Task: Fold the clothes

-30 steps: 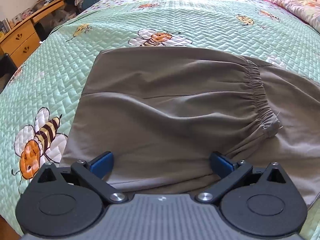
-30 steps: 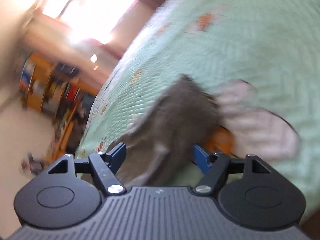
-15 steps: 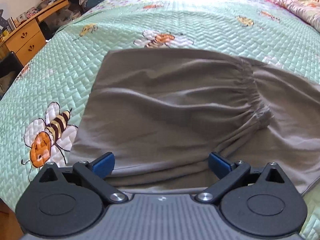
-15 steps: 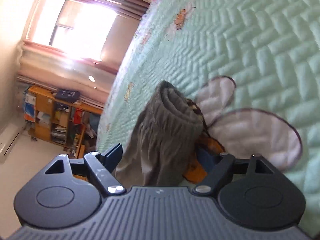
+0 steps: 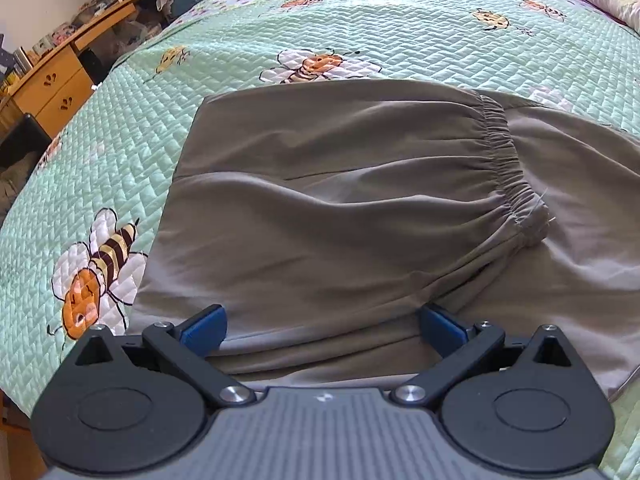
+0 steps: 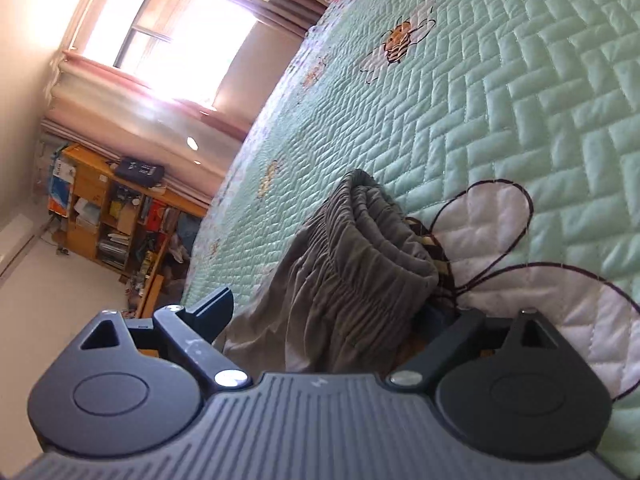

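Since the earlier frame, my right gripper (image 6: 326, 318) has settled low over the bed and its jaws have just been opening; they now stand wide, with the gathered elastic waistband (image 6: 360, 256) of the grey trousers (image 5: 360, 208) lying between them, the pads not pressing on the cloth. The view from that side, blurred a second ago, is now sharp. The left-hand blue pad (image 6: 214, 312) stands clear of the fabric; the right-hand one is mostly hidden behind the bunched waistband, so contact there cannot be confirmed. My left gripper (image 5: 322, 326) has kept nearly the same station, pointing steeply down at the garment. Its jaws are wide apart, one blue pad (image 5: 204, 324) on each side, with the near edge of the trousers between them and nothing clamped. The trousers lie on the mint-green quilted bedspread (image 5: 380, 20), folded over so that the waistband runs down the right part of the upper layer, with a lower layer of the same cloth extending to the right beneath it. A printed bee (image 5: 100, 264) lies just beside the left edge of the garment, and a second bee (image 5: 312, 66) sits just beyond its far edge. In the right wrist view the waistband rests against the wings of another printed bee (image 6: 500, 248). A wooden desk with drawers (image 5: 52, 88) stands beyond the left side of the bed, and a wooden bookshelf (image 6: 108, 212) stands below a bright window (image 6: 160, 36).
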